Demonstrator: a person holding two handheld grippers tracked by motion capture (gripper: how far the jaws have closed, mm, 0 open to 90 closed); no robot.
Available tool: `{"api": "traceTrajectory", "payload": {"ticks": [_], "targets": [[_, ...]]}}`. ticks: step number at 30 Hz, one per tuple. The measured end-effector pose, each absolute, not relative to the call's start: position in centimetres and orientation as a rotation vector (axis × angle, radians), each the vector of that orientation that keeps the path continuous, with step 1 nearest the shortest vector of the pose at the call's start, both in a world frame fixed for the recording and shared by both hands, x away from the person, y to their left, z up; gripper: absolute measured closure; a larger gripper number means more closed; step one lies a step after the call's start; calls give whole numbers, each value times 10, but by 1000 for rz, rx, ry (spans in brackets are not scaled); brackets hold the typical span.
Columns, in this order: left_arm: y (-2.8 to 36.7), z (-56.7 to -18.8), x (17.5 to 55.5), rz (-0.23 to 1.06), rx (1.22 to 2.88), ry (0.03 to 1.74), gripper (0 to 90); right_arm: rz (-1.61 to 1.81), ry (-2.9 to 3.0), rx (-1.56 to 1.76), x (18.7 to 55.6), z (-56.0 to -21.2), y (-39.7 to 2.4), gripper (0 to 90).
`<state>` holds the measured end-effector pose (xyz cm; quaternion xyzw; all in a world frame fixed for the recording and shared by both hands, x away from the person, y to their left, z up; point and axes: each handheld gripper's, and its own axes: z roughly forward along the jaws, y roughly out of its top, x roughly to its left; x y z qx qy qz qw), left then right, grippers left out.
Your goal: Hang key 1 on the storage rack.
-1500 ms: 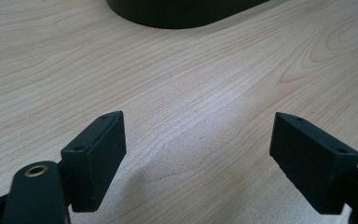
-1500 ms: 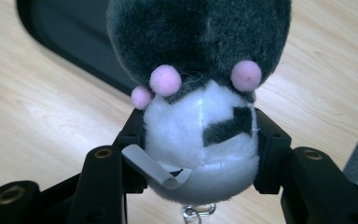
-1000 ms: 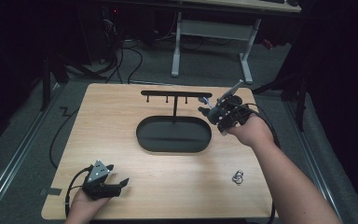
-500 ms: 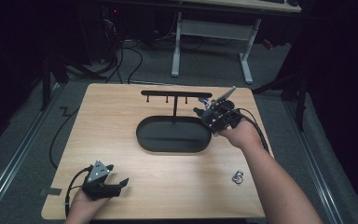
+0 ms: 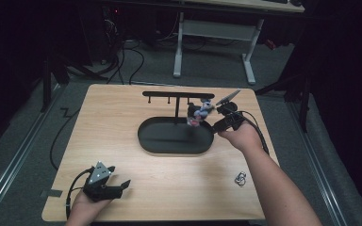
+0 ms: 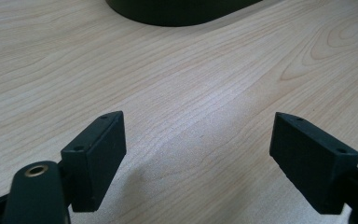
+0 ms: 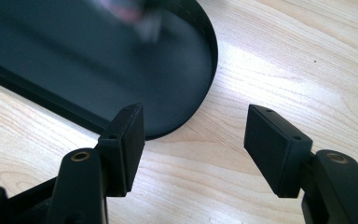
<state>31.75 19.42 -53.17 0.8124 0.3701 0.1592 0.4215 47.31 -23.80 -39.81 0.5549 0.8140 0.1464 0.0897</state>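
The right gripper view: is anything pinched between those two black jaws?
No, the right gripper has open jaws with bare table between them.

The right tongs (image 5: 206,123) are held over the tray's (image 5: 146,141) right end, jaws just opened, nothing between them. The left tongs (image 5: 118,186) are rested well below it, jaws spread wide.
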Motion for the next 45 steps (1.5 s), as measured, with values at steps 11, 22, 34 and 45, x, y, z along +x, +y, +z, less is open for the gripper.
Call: {"api": "traceTrajectory", "payload": {"ticks": [11,22,34,45], "targets": [[190,-531,316,406,2035,915,190,473,2459,1632,434,-396,-253,453],[189,-530,315,407,2032,914,192,452,2490,1584,381,-405,-273,484],[190,-530,315,409,2024,917,198,441,2526,1564,340,-425,-285,501],[189,-530,315,405,2032,907,199,364,2500,1645,312,-453,-310,504]]}}
